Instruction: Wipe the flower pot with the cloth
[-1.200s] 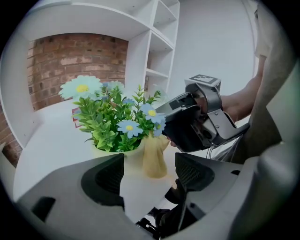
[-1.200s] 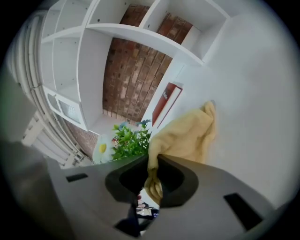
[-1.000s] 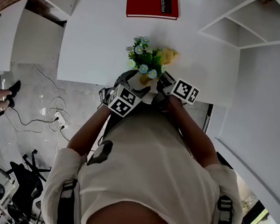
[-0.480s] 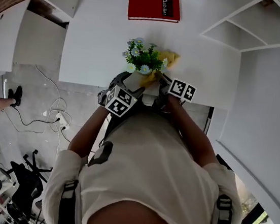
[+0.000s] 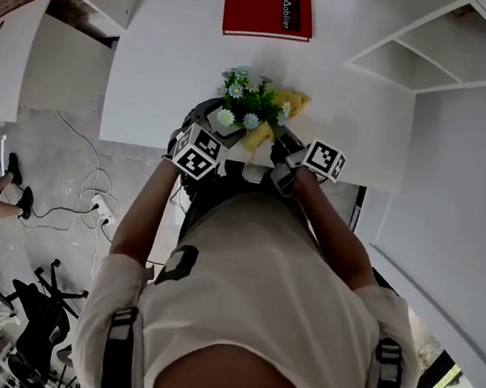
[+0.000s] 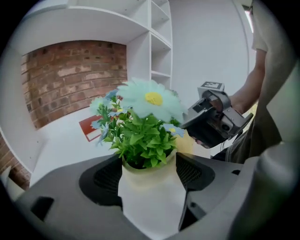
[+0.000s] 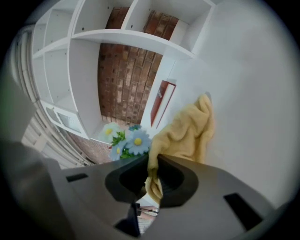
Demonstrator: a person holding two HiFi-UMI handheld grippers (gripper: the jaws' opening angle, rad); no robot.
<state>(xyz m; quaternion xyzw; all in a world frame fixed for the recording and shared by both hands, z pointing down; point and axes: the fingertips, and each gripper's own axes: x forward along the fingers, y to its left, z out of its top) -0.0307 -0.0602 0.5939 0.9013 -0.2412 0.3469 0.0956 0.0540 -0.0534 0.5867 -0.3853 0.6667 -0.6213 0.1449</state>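
A white flower pot (image 6: 151, 199) with green leaves and pale blue daisies (image 6: 149, 98) sits between the jaws of my left gripper (image 6: 150, 176), which is shut on its sides. In the head view the pot (image 5: 226, 128) is near the white table's front edge, with the left gripper (image 5: 214, 141) at its left. My right gripper (image 7: 153, 180) is shut on a fold of the yellow cloth (image 7: 187, 131), which hangs up past the jaws. From above, the cloth (image 5: 263, 133) lies against the pot's right side, with the right gripper (image 5: 276, 147) just behind it.
A red book (image 5: 269, 11) lies at the far side of the white table (image 5: 153, 70). White shelves (image 5: 423, 39) stand at the right, with a brick wall (image 6: 70, 75) behind. Cables run over the floor (image 5: 91, 204) at the left.
My left gripper has shifted left and slightly farther onto the table with the pot, and the flowers moved with it. The right gripper went a little left and came back with the cloth.
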